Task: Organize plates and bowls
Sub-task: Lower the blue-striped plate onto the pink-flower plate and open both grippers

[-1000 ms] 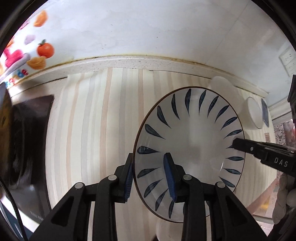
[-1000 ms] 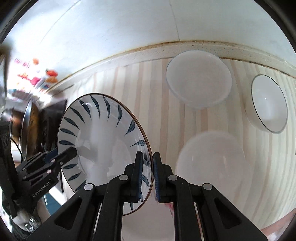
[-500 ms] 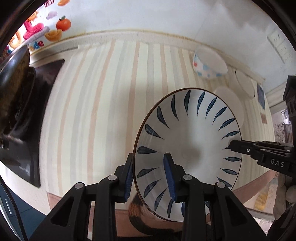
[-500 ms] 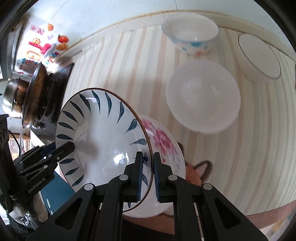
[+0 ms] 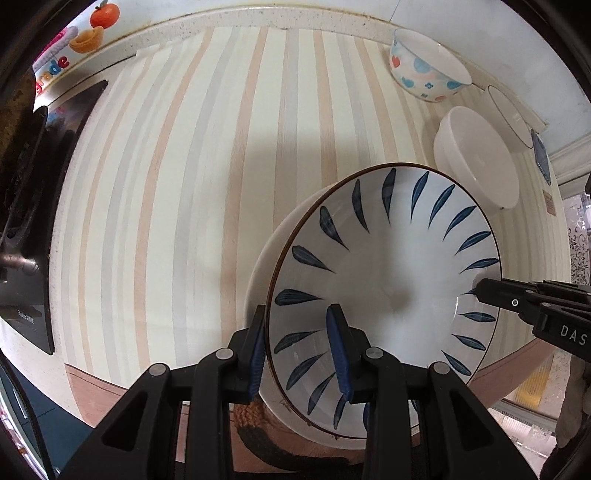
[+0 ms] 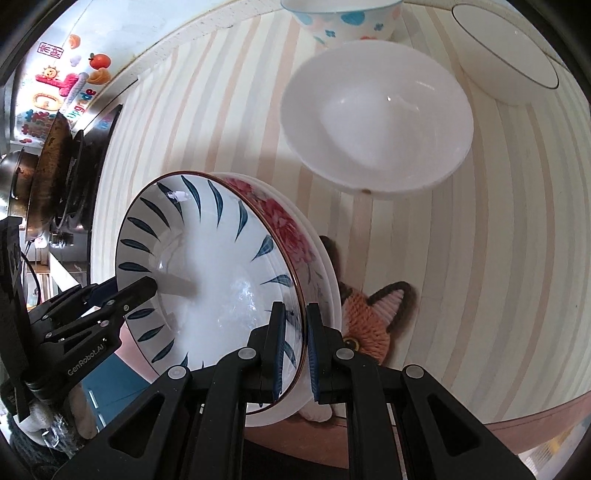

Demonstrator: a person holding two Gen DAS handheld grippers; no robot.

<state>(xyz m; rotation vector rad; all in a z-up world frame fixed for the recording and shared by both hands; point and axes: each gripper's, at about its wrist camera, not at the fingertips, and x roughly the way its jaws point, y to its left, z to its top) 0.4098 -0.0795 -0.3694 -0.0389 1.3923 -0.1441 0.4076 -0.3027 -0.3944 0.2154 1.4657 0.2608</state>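
A white plate with blue leaf marks (image 5: 384, 266) (image 6: 207, 266) is held by both grippers at opposite rims. My left gripper (image 5: 297, 350) is shut on its near rim in the left wrist view. My right gripper (image 6: 295, 341) is shut on the other rim. The plate sits just over a plate with red flowers (image 6: 291, 229), which lies on a white plate (image 5: 266, 258) on a fox-shaped mat (image 6: 373, 314). A plain white bowl (image 6: 376, 122) (image 5: 476, 158) stands behind them.
A bowl with blue and red spots (image 5: 424, 66) (image 6: 343, 18) and a thin-rimmed white bowl (image 6: 506, 55) (image 5: 508, 114) stand by the wall. A dark stove with a pan (image 6: 55, 166) (image 5: 26, 177) is at the left. The striped counter (image 5: 184, 166) ends at a brown front edge (image 6: 498, 435).
Both grippers have carried the blue-leaf plate down and toward the counter's front edge. It now sits just above the flowered plate, which was out of view a second ago.
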